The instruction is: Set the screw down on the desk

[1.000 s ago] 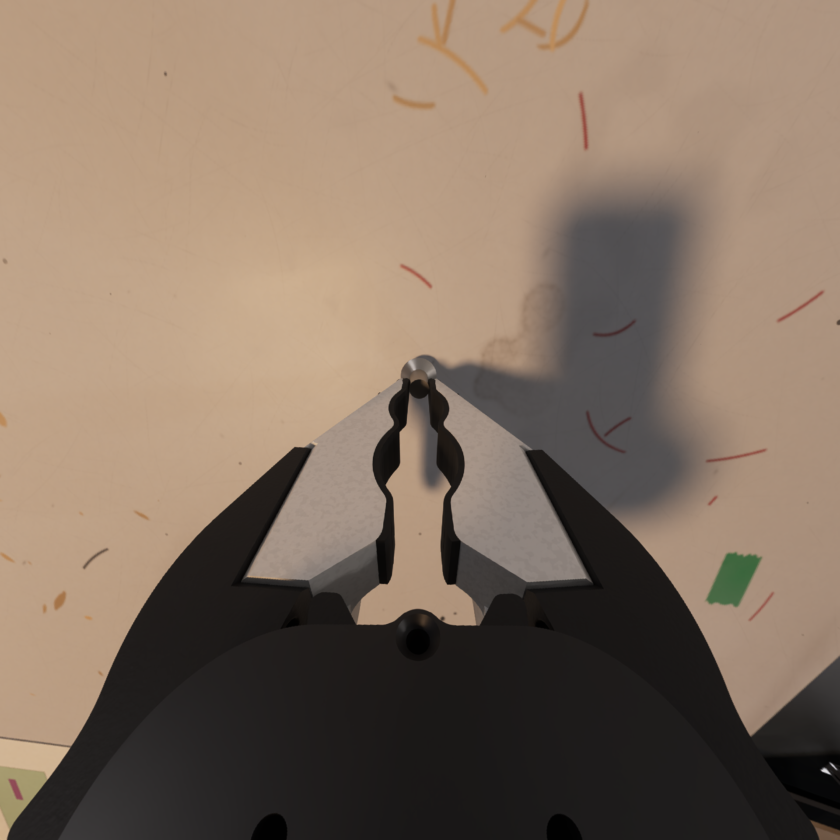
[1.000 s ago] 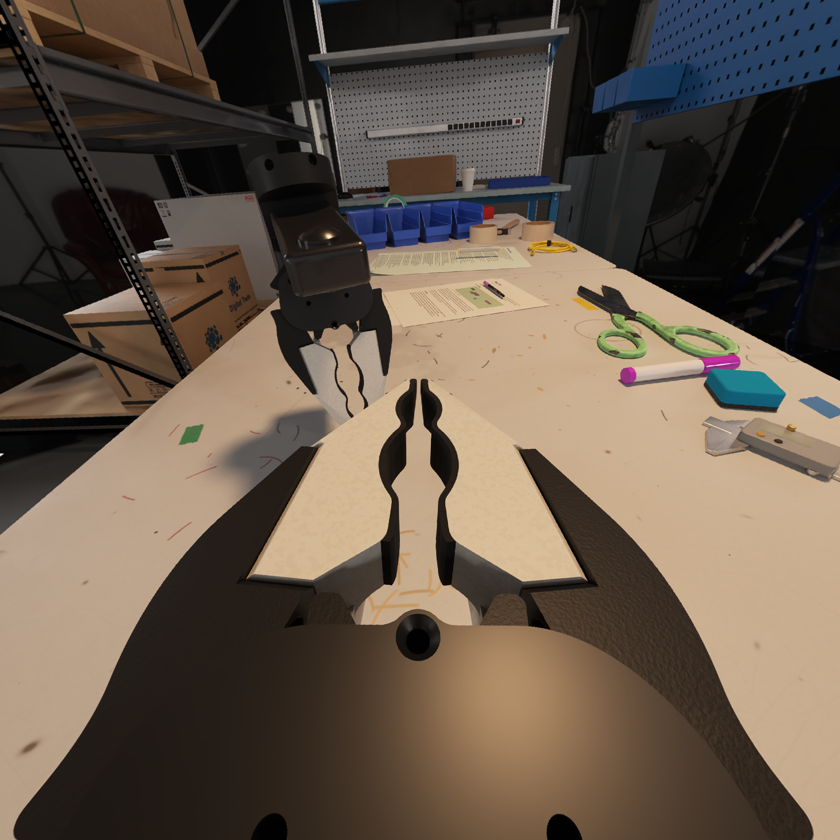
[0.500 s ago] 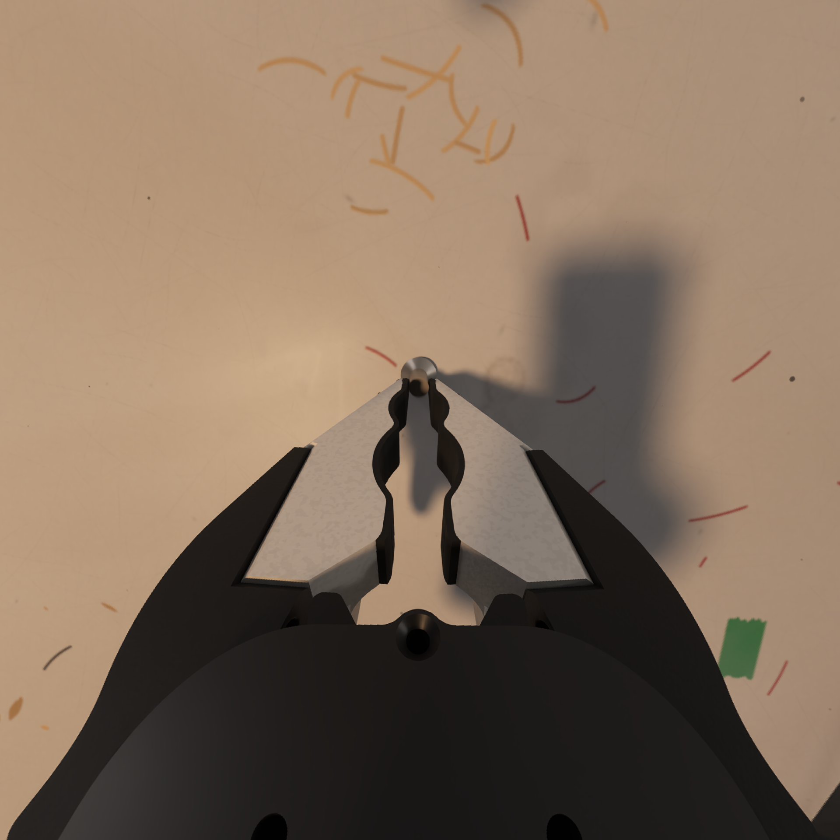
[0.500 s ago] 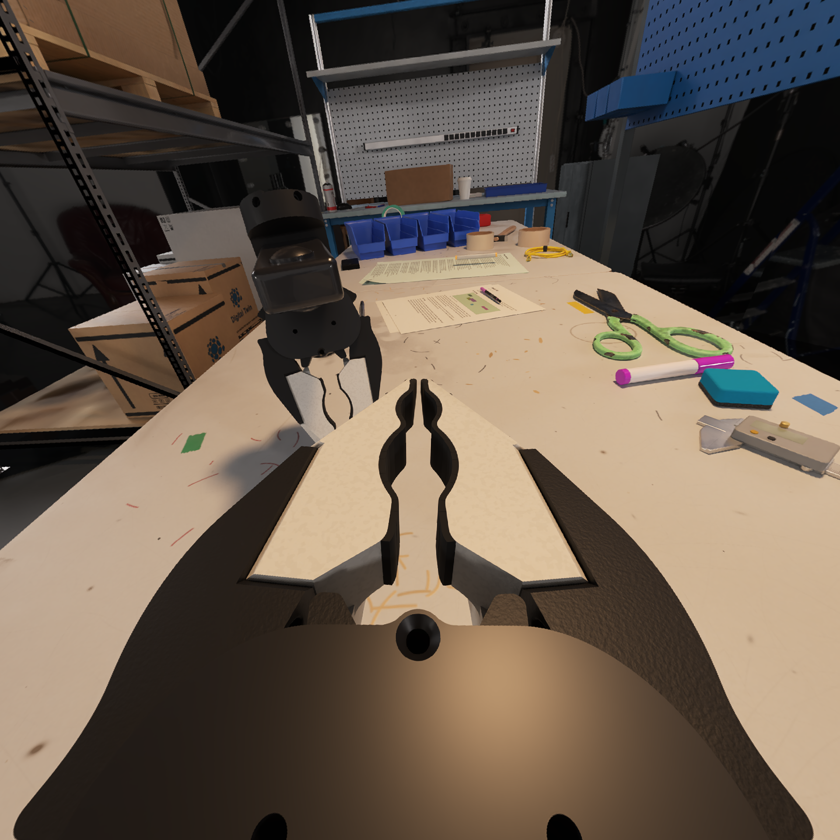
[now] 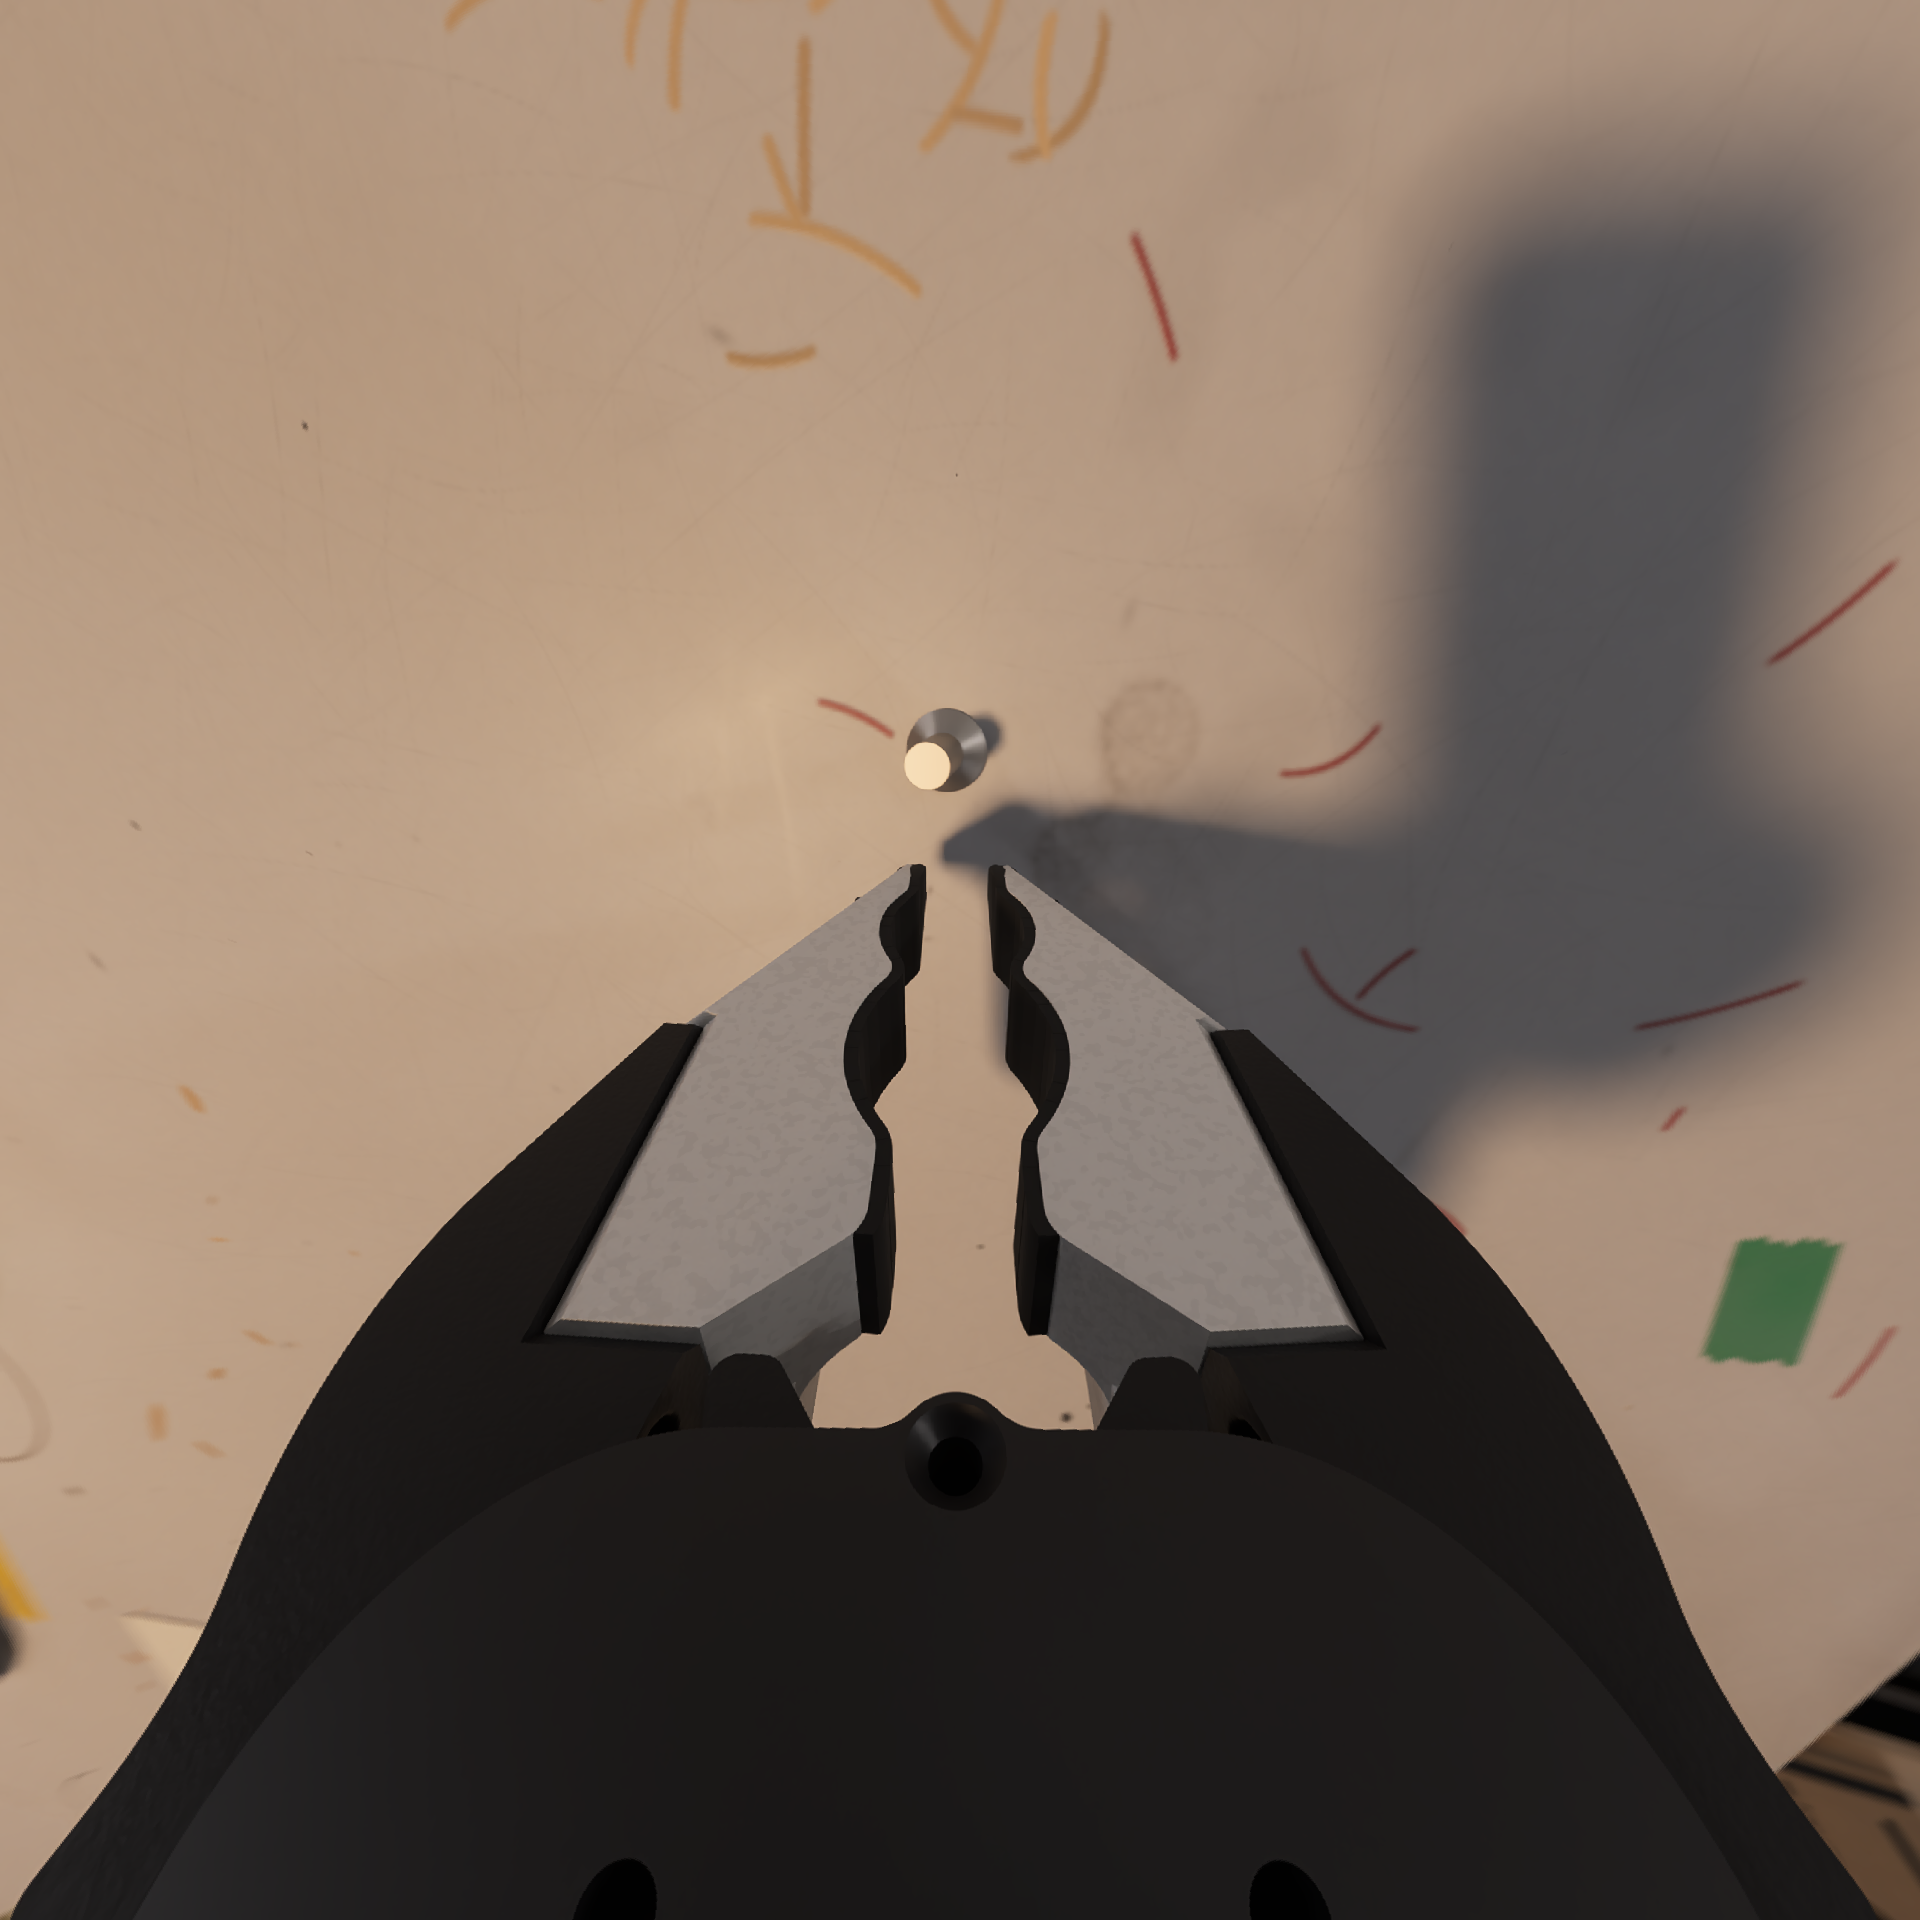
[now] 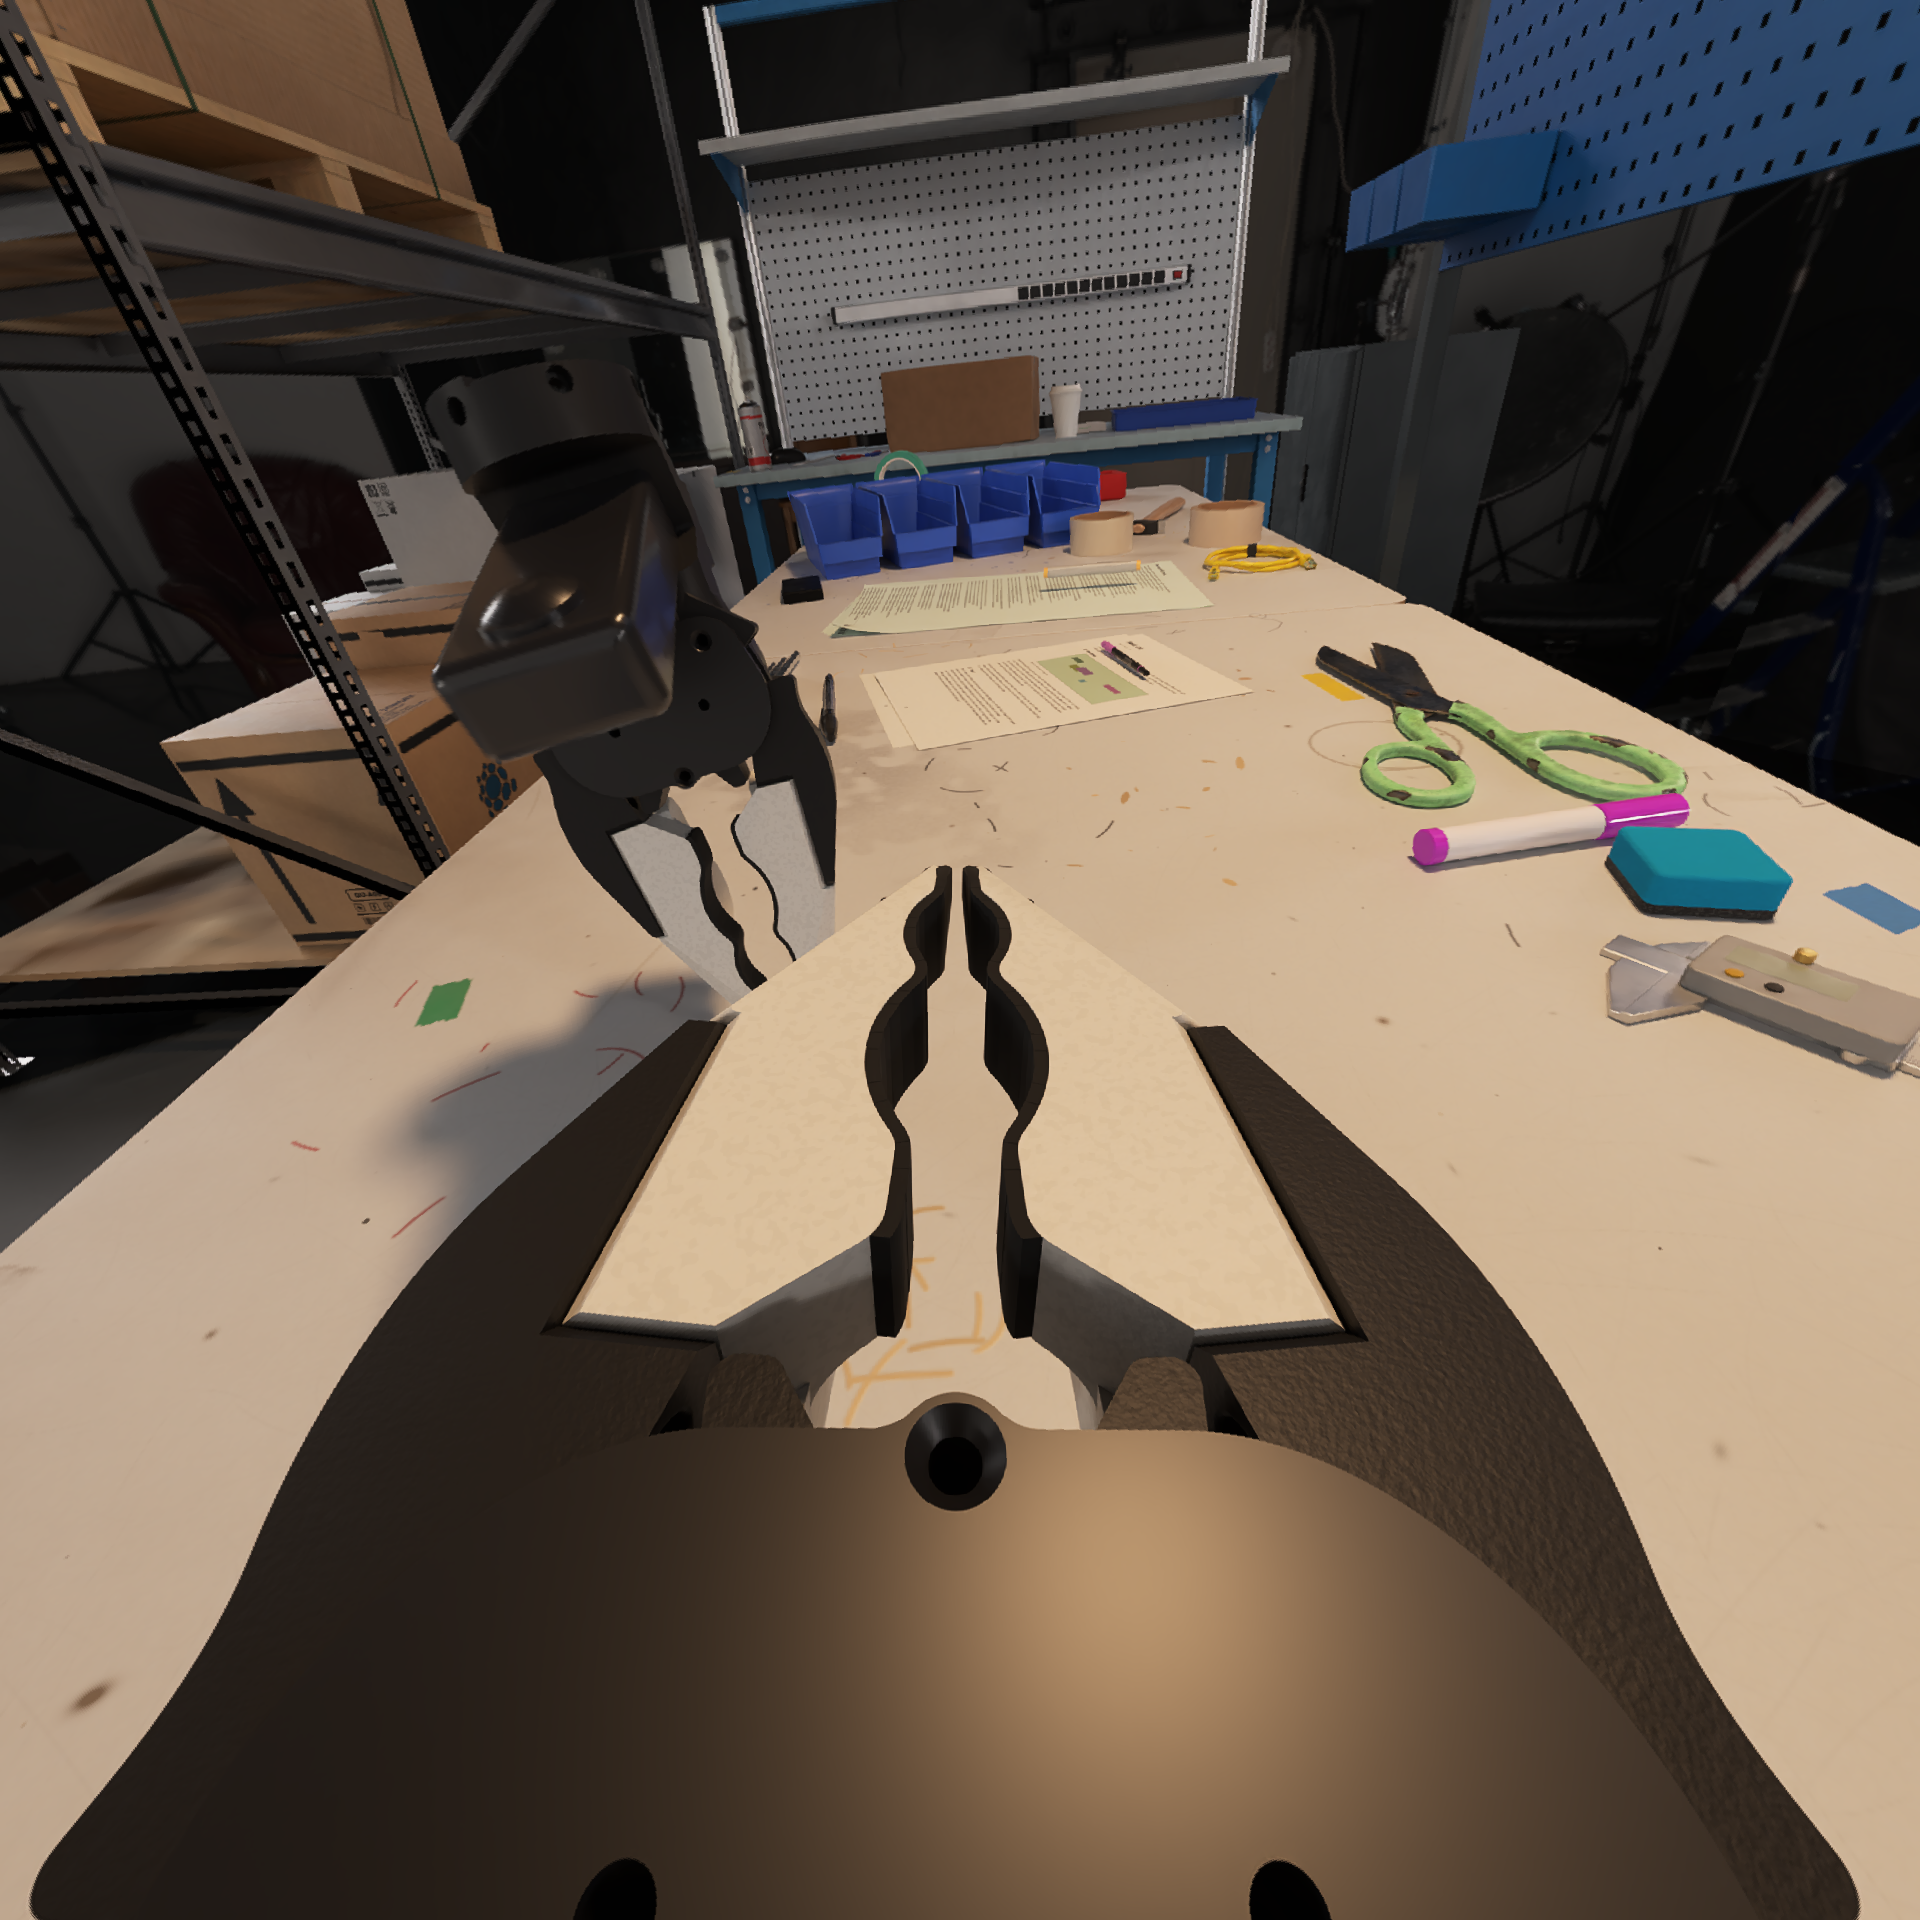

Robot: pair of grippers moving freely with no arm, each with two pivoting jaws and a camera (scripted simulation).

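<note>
- The left gripper [image 5: 954,871] hangs above the desk [image 5: 416,623] with its jaws spread and nothing between them.
- The screw [image 5: 943,752] sits on the desk just beyond the fingertips, apparently standing on its head, clear of them.
- The right gripper [image 6: 956,875] has its jaws nearly pressed together, empty.
- Printed sheets [image 6: 1049,686] and a marked cardboard box [image 6: 332,769] carry writing.

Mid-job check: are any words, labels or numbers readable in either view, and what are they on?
Nearer printed sheet on the desk: lines too small to read.
Farther sheet: too small to read.
Cardboard box, left: printed marks, blurred; not quoted.
Left wrist view: only orange scribbles, no words.
</note>
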